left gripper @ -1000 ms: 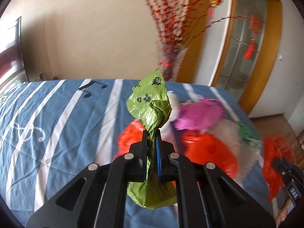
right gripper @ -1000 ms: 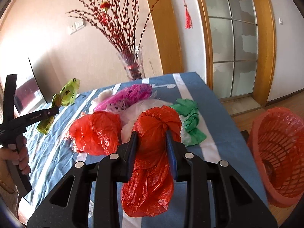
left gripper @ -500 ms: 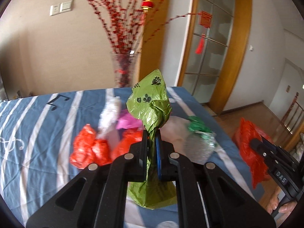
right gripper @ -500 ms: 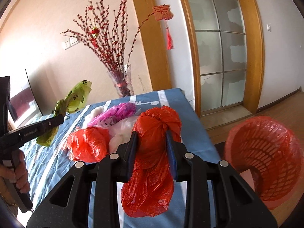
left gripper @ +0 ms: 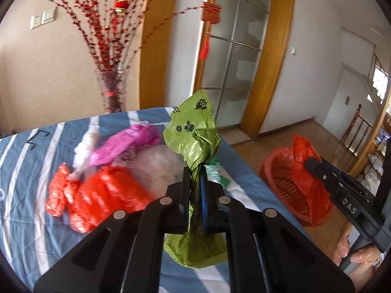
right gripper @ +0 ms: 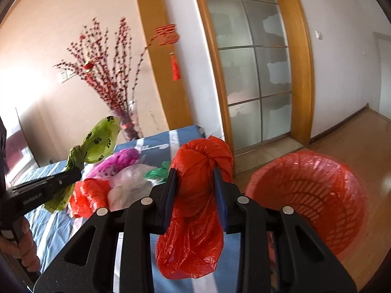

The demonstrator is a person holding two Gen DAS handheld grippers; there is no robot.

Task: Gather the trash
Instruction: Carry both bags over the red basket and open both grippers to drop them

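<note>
My left gripper [left gripper: 194,173] is shut on a green bag with black paw prints [left gripper: 195,131], held above the table; it also shows in the right wrist view [right gripper: 97,141]. My right gripper [right gripper: 194,173] is shut on a red plastic bag [right gripper: 195,210], seen in the left wrist view [left gripper: 305,168] over the basket. A red mesh basket [right gripper: 317,195] lined with red plastic stands on the floor right of the table, also in the left wrist view [left gripper: 281,171]. More bags lie on the table: red [left gripper: 102,193], magenta [left gripper: 127,141], white [left gripper: 156,166] and green [right gripper: 157,171].
The table wears a blue cloth with white stripes [left gripper: 29,219]. A glass vase of red blossom branches [left gripper: 112,90] stands at its far edge. A glazed door in a wooden frame [right gripper: 254,73] is behind. Wooden floor [right gripper: 354,136] lies to the right.
Both grippers have swung right with their bags. The basket has come into the left wrist view, and it looms larger and nearer in the right wrist view.
</note>
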